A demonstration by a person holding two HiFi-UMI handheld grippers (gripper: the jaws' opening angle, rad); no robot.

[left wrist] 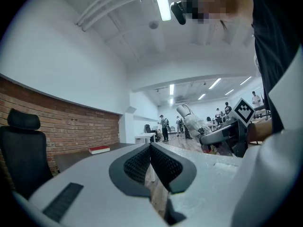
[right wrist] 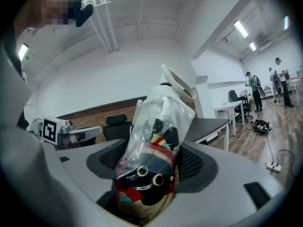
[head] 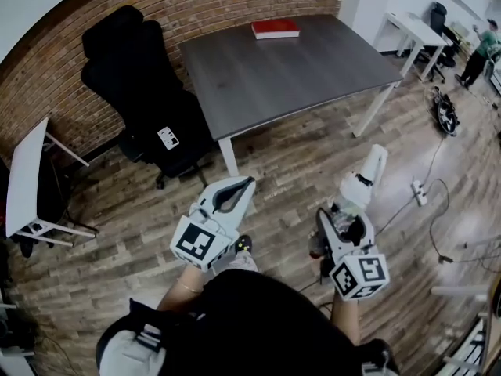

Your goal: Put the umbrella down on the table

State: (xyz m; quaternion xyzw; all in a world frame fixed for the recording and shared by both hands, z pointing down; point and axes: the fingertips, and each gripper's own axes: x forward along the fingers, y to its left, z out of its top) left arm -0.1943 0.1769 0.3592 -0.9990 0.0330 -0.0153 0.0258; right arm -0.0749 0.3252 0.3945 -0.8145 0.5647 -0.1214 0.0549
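Carrying step: right gripper (head: pixel 338 224) clamped on folded umbrella (head: pixel 365 178), plastic-sleeved, projecting beyond the fingertips. Left gripper (head: pixel 244 185) pressed together, empty. Table (head: pixel 313 65) well ahead of both. Next, likely: approach, lower flat, release.

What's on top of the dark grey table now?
Only a red book near its far edge; the dark grey tabletop shows fully, nothing covered. The plastic-sleeved folded umbrella is in the right hand-held gripper.

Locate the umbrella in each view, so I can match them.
Head view: umbrella, lower right.
Left gripper view: umbrella, right of centre.
Right gripper view: umbrella at centre, between the right gripper's jaws.
Shared landmark: the grey table, in all three.
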